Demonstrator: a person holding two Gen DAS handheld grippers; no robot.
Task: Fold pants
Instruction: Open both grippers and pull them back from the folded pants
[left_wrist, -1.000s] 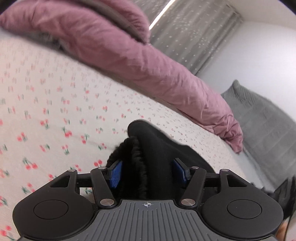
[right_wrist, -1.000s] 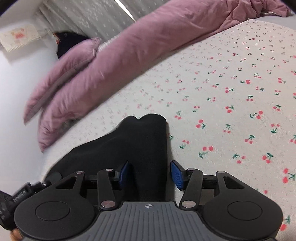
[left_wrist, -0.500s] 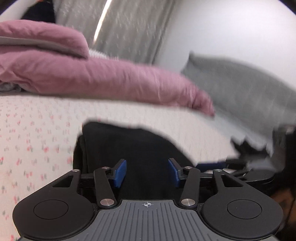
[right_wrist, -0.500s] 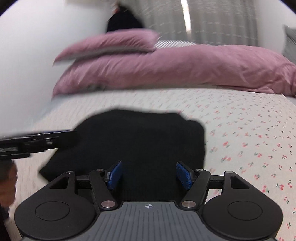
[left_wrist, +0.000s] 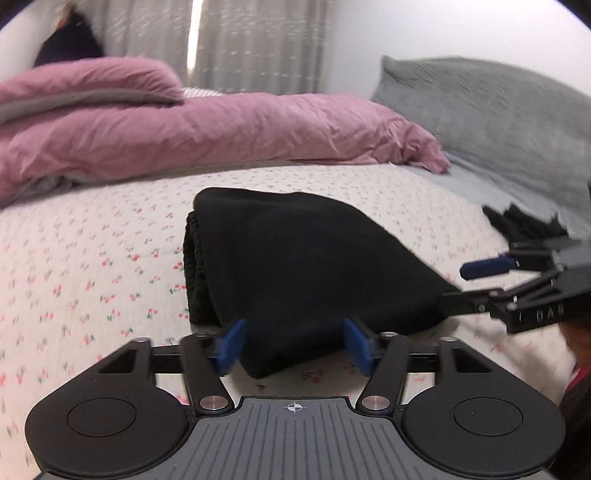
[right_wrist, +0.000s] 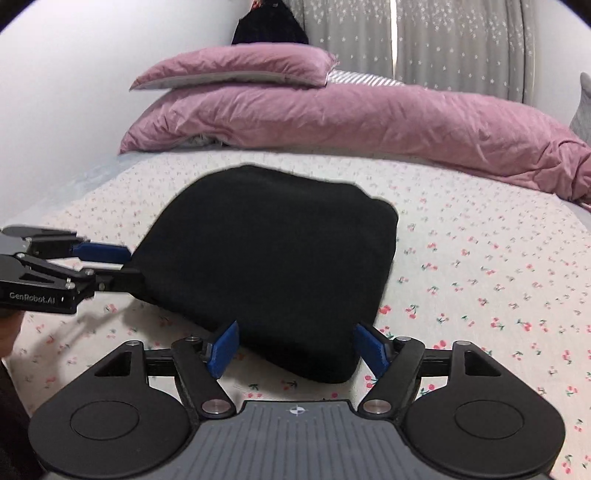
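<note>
Here the folded pants (left_wrist: 295, 266) lie mid-sheet (left_wrist: 92, 266), edges free.

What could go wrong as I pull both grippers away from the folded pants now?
1. The left gripper, jaws just opened, straddles the near corner of the black pants; a pad could snag it and undo the fold.
2. The right gripper, also just opened, brackets the bundle's edge and could drag it across the cherry-print sheet.

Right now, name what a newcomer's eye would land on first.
The folded black pants lie in a dark block mid-bed on the cherry-print sheet. Behind them a pink duvet is heaped along the far edge. Both the left gripper and right gripper are open just short of the pants.
</note>
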